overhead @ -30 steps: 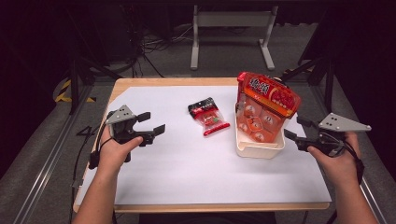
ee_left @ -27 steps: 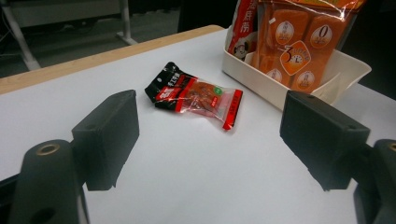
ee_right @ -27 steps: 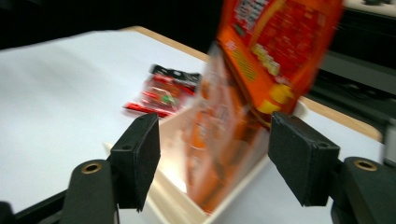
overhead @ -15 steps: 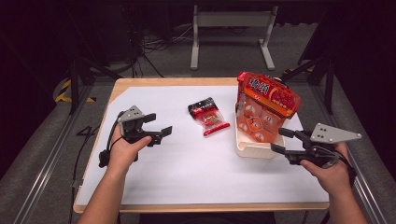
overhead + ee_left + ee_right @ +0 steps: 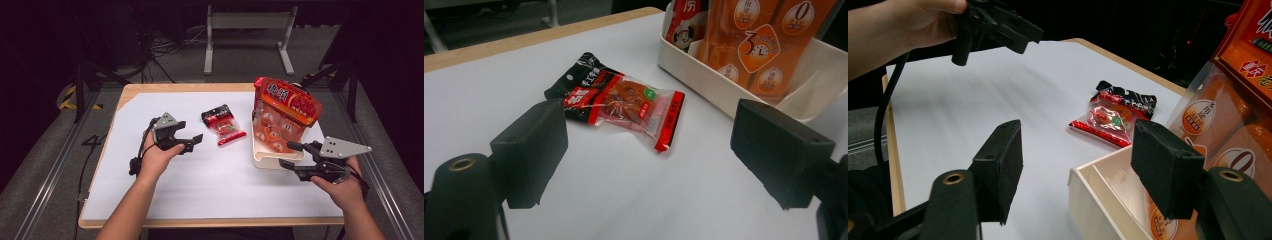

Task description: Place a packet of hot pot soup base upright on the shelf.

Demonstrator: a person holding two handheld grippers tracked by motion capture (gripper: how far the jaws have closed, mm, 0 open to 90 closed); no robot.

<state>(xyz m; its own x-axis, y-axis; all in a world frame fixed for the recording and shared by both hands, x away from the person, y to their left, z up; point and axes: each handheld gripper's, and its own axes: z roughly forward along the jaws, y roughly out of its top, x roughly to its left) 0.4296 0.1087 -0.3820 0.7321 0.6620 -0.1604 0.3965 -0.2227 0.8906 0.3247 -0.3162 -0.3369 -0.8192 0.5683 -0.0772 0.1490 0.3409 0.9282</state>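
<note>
A small red and black snack packet [image 5: 224, 124] [image 5: 621, 102] [image 5: 1114, 117] lies flat on the white table sheet [image 5: 210, 180]. To its right a cream bin [image 5: 263, 159] [image 5: 704, 75] [image 5: 1098, 200] holds a large orange snack bag [image 5: 283, 117] [image 5: 749, 40] [image 5: 1238, 95] standing upright. My left gripper [image 5: 195, 142] [image 5: 649, 160] hovers open just left of the packet, jaws aimed at it, nothing between them. My right gripper [image 5: 289, 156] [image 5: 1078, 165] is open at the bin's near right corner, empty.
The wooden table edge [image 5: 200, 222] runs along the front. Dark floor with cables and a metal stand [image 5: 247, 35] lies beyond the table. In the right gripper view, the person's hand holds the left gripper [image 5: 993, 25] at the top left.
Both grippers have moved inward: the left one rightward toward the packet, the right one leftward and nearer, down to the bin's near corner.
</note>
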